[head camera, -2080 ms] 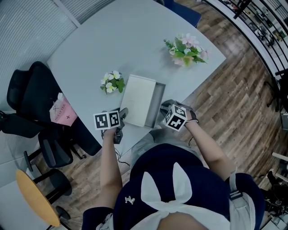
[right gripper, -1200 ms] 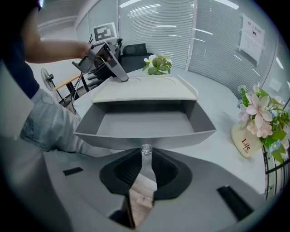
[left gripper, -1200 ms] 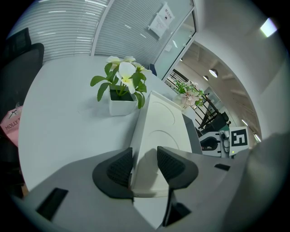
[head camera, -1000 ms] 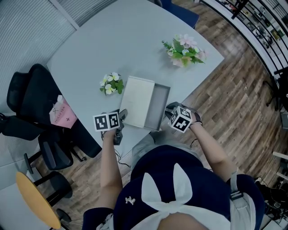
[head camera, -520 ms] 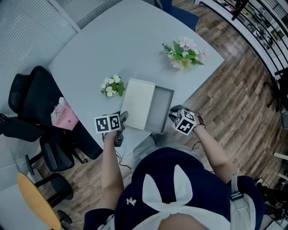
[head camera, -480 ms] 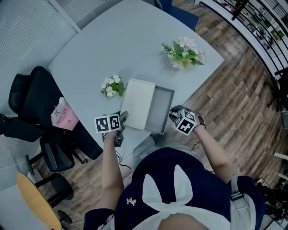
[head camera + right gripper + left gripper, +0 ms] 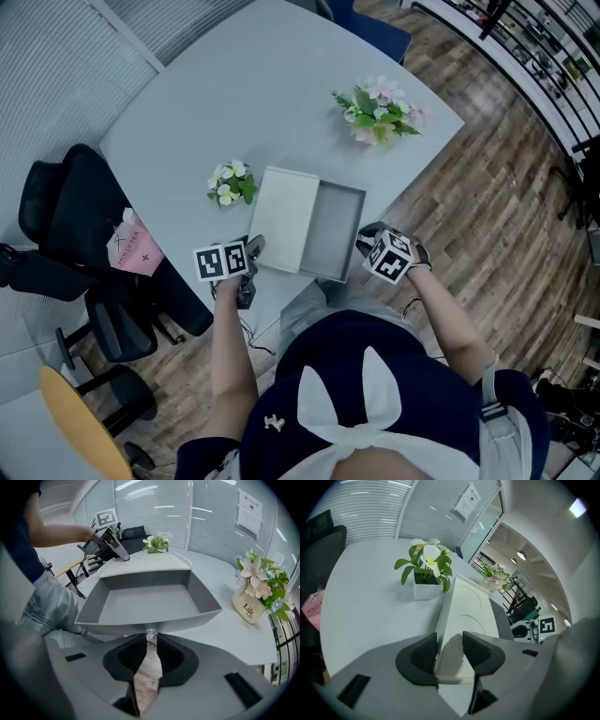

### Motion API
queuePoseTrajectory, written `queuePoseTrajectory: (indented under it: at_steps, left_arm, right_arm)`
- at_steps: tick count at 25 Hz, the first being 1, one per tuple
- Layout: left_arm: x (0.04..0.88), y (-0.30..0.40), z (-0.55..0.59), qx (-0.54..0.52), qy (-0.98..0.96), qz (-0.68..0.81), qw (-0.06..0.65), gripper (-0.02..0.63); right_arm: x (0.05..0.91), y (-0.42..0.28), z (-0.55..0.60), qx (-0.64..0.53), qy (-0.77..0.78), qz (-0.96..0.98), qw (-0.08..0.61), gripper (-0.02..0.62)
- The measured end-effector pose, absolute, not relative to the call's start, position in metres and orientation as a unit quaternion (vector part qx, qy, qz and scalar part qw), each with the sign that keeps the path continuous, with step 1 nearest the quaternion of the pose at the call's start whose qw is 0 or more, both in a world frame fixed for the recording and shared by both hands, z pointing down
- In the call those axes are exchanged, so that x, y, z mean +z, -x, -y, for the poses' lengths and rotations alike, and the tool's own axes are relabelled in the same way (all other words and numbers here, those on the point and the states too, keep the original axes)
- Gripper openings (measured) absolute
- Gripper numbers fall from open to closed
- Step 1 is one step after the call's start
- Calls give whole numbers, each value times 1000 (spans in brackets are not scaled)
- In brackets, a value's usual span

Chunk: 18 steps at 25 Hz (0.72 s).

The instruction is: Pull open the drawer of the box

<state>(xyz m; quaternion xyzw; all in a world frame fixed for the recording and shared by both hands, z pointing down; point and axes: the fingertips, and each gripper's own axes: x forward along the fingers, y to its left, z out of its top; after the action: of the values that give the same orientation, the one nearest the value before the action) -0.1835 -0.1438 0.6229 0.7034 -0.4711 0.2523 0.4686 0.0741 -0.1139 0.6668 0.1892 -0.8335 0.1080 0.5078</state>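
A flat white box [image 7: 283, 218] lies on the pale table [image 7: 253, 84], and its empty grey drawer [image 7: 334, 232] is slid out toward the table's near right edge. My left gripper [image 7: 251, 247] is shut on the box's near left corner. In the left gripper view the box [image 7: 464, 613] fills the gap of that gripper [image 7: 449, 652], and both pads press its sides. My right gripper [image 7: 362, 243] sits at the drawer's front. In the right gripper view that gripper [image 7: 150, 641] pinches the small clear knob [image 7: 151, 633] under the drawer's front wall [image 7: 145, 619].
A small white-flowered pot [image 7: 229, 183] stands just left of the box. A pink bouquet in a vase [image 7: 379, 107] stands at the far right of the table. A black office chair [image 7: 66, 216] with a pink bag [image 7: 131, 247] sits at the left. Wooden floor lies beyond the table's edge.
The drawer has slid further out of the box toward the right, pulled along by my right gripper. My left gripper has kept its hold on the box corner.
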Motion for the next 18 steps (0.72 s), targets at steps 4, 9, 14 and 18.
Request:
queuePoseTrajectory:
  at_steps: [4,9,14,18]
  left_arm:
    - [624,184,142,253,-701,473,471,181]
    - [624,183,142,254,-702,474,467,181]
    - [623,184,143,252,-702,475,468,183]
    - [623,183,143,253,-704,477,462,181]
  right_arm:
    - [670,-73,112,110,-190,834,507,71]
    - [673,-75,113,115,-195,834,503,72]
    - [673,-73,114,121,-207,836,494,72]
    - [675,-74,114,122,-209,835,493,72]
